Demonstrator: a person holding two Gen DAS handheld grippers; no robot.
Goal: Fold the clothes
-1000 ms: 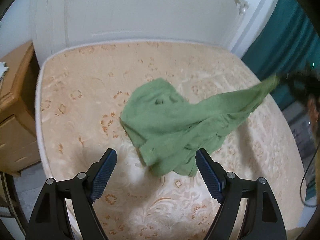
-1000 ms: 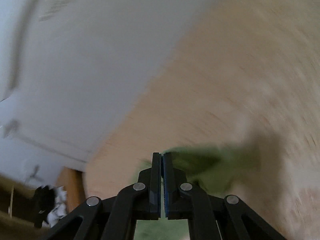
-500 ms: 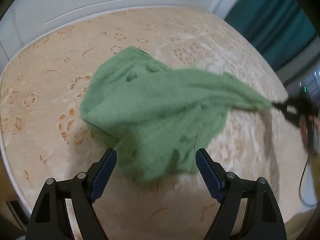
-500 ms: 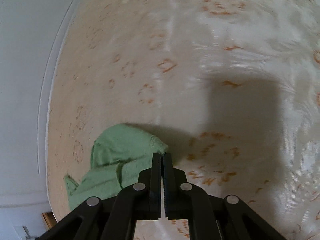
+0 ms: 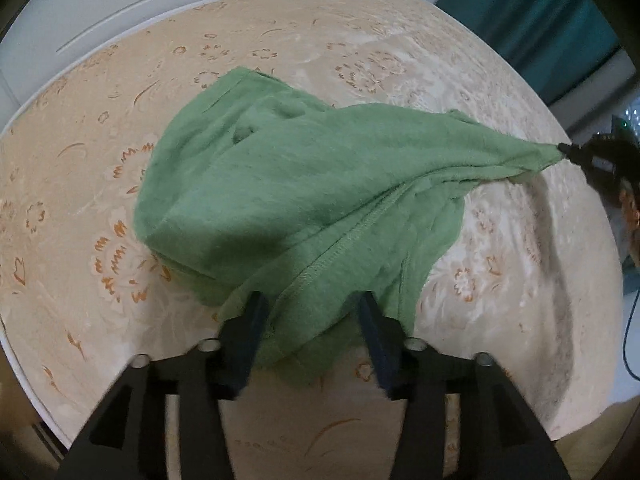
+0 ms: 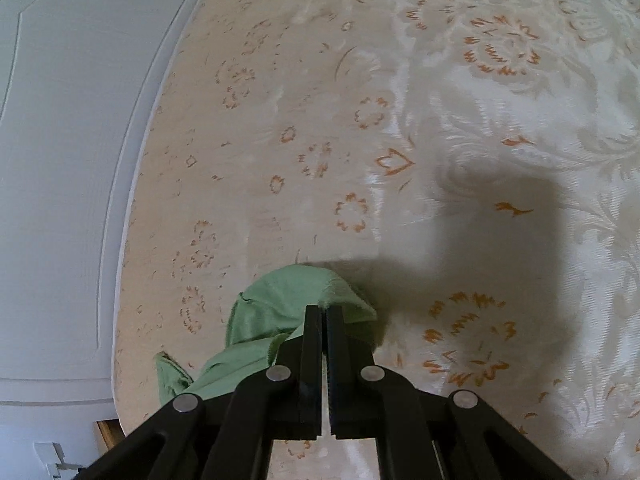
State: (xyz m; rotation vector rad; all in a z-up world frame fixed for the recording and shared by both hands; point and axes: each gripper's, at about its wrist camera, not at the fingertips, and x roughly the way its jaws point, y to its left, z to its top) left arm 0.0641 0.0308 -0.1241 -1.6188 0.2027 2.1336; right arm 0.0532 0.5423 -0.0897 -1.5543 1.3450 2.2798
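The green garment (image 5: 280, 200), hanging in the air 1 second ago, now lies spread on the bed (image 5: 80, 200), so it is ready for arranging. The left gripper (image 5: 310, 316) has dropped steeply over the near hem; its jaws are closing with cloth bunched between them, not yet pinched. The right gripper (image 6: 325, 316), jaws clamped on 1 corner, pulls it taut, far right of the left jaws.

Cream floral-patterned mattress (image 5: 120, 160), white panelled headboard (image 6: 60, 160), teal curtain (image 5: 540, 20) behind.
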